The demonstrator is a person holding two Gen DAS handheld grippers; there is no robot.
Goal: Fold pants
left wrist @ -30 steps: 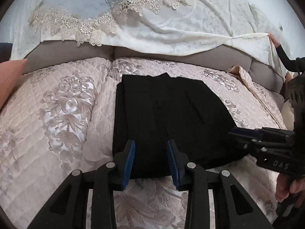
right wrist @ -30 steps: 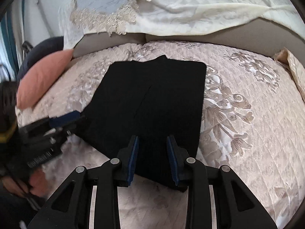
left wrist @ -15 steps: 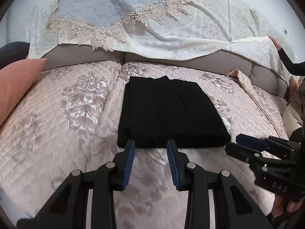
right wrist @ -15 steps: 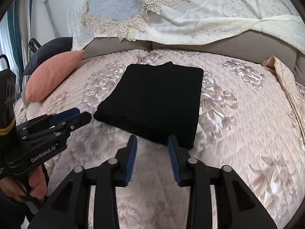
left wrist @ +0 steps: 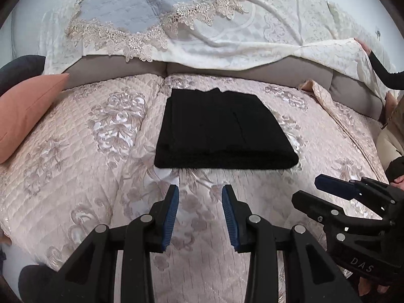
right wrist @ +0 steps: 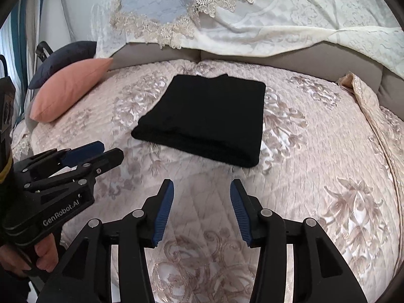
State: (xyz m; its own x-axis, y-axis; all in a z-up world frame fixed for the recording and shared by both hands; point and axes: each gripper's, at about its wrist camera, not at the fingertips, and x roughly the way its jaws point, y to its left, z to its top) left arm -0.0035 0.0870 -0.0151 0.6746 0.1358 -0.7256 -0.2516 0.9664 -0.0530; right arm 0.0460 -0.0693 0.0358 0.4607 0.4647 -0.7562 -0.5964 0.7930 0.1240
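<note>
The black pants (left wrist: 222,131) lie folded into a flat rectangle on the pink quilted bedspread (left wrist: 75,166), also seen as black pants (right wrist: 209,118) in the right wrist view. My left gripper (left wrist: 200,192) hovers over the bedspread short of the pants' near fold, open, nothing between its blue pads. My right gripper (right wrist: 202,186) is likewise back from the pants, its jaws opening with nothing between them. Each gripper shows in the other's view: right gripper (left wrist: 310,189), left gripper (right wrist: 111,151), both held by a person's hands.
A salmon pillow (right wrist: 68,88) and a dark cushion (right wrist: 65,58) lie at the bed's left. A lace-edged cream and blue cover (left wrist: 176,25) drapes the grey headboard (left wrist: 277,68). A person's dark sleeve (left wrist: 381,68) touches the cover at far right. A folded quilt edge (right wrist: 358,88) lies right.
Both grippers have drawn back from the pants, which now lie apart from them on the bed. The right gripper's jaws have widened.
</note>
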